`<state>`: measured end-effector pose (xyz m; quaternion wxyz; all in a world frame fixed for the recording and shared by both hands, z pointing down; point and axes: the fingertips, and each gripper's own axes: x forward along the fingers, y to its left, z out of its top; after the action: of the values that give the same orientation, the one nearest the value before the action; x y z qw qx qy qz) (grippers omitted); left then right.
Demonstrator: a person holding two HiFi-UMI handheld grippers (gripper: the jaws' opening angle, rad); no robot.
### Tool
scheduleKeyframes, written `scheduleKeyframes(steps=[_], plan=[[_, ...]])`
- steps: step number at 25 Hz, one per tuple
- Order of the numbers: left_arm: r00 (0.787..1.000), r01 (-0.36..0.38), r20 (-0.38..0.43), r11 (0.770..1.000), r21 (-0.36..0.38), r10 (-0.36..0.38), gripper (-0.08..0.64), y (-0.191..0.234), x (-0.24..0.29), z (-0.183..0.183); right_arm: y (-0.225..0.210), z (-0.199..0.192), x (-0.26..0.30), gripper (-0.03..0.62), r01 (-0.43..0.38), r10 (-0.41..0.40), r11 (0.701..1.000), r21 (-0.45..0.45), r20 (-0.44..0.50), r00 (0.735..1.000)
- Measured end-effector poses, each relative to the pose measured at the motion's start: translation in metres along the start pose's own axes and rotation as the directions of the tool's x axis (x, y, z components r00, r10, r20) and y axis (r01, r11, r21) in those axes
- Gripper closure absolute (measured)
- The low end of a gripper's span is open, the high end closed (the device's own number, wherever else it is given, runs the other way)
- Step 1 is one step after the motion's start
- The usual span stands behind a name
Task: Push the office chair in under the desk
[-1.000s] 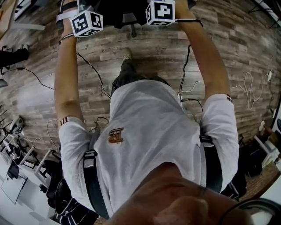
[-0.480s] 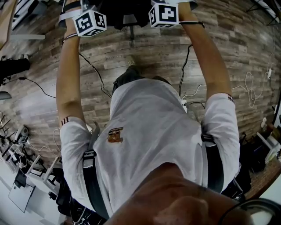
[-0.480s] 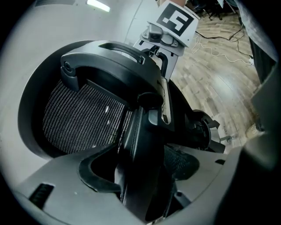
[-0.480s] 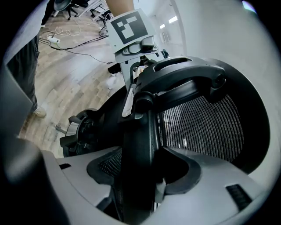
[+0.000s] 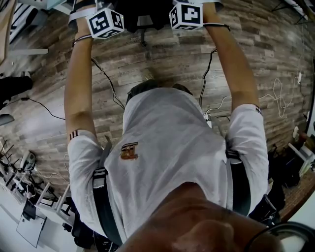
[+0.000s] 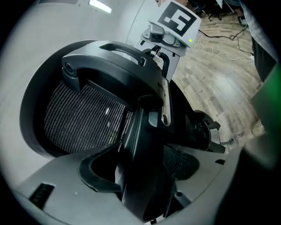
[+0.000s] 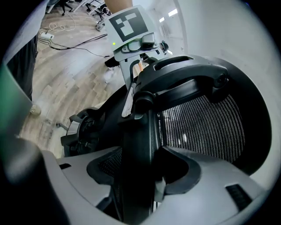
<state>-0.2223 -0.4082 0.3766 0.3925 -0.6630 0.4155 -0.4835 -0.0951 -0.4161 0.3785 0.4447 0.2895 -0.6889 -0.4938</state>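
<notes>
The black office chair [image 5: 142,12] is at the top edge of the head view, between my two outstretched arms. My left gripper [image 6: 145,176] is shut on the upright black frame of the chair back [image 6: 140,132], with the mesh panel [image 6: 83,118] to its left. From the other side, my right gripper [image 7: 140,176] is shut on the same frame [image 7: 138,132], and the mesh [image 7: 202,127] lies to its right. Each gripper's marker cube shows in the head view, the left [image 5: 106,22] and the right [image 5: 186,15]. No desk can be made out.
The floor is wood plank with black cables [image 5: 103,78] trailing across it. A white power strip [image 5: 209,118] and a white cable [image 5: 280,98] lie to the right. White frames and gear [image 5: 29,216] crowd the lower left, and a dark object [image 5: 15,83] sits at the left edge.
The floor and clutter at the left have slid down the head view, so the person has stepped forward with the chair. Both grippers keep their hold.
</notes>
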Motion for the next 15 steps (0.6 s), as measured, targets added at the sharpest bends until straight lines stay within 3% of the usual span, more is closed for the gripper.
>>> scheduleKeyframes(steps=[15], plan=[[0.999, 0.008, 0.031, 1.000, -0.026, -0.008, 0.235, 0.028, 0.078, -0.002, -0.028, -0.043, 0.075, 0.336, -0.016, 0.015, 1.000, -0.008, -0.043, 0.999]])
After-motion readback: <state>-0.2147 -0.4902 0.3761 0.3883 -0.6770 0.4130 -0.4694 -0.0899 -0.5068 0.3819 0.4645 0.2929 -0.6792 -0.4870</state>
